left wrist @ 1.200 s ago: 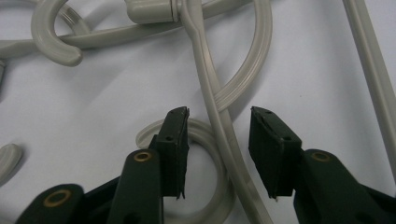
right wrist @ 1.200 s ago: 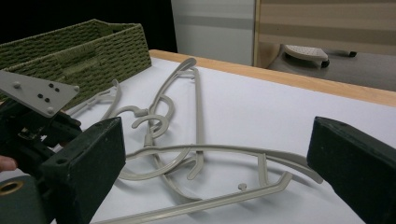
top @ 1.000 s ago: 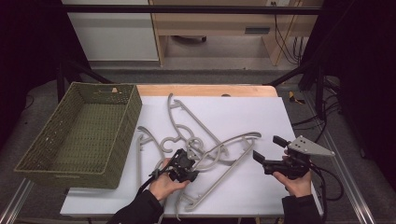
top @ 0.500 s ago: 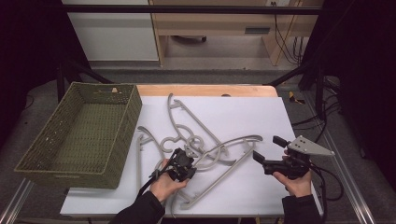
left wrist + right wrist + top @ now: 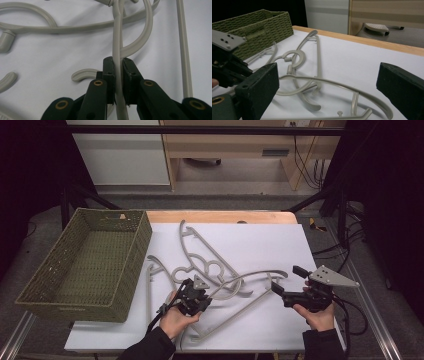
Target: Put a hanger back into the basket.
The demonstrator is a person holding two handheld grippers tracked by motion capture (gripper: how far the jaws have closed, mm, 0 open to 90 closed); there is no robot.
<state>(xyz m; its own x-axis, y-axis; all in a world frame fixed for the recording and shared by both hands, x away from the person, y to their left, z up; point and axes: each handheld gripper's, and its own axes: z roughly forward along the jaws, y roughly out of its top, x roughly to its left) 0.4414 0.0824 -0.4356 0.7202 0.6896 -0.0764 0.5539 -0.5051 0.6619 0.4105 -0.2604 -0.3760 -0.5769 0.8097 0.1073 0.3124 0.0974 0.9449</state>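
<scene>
Several grey plastic hangers (image 5: pixel 210 265) lie tangled on the white table top (image 5: pixel 265 240). My left gripper (image 5: pixel 196 292) sits low over the tangle. In the left gripper view its jaws (image 5: pixel 118 62) are shut on a thin bar of the front hanger (image 5: pixel 117 37), with both pads pressing on it. My right gripper (image 5: pixel 289 281) is held at the right, pointing left at the hangers. It is open wide (image 5: pixel 327 75) with nothing between its fingers. The curved arm of the front hanger (image 5: pixel 332 83) lies just ahead of it.
A green woven basket (image 5: pixel 135 245) stands at the table's left and looks empty; its wall (image 5: pixel 254 22) is in the right gripper view too. A wooden strip (image 5: pixel 220 216) runs along the table's far edge. White surface lies bare at the back right.
The left gripper has edged slightly over the hangers, and the front hanger's near end has shifted a little. The right gripper has stayed put.
</scene>
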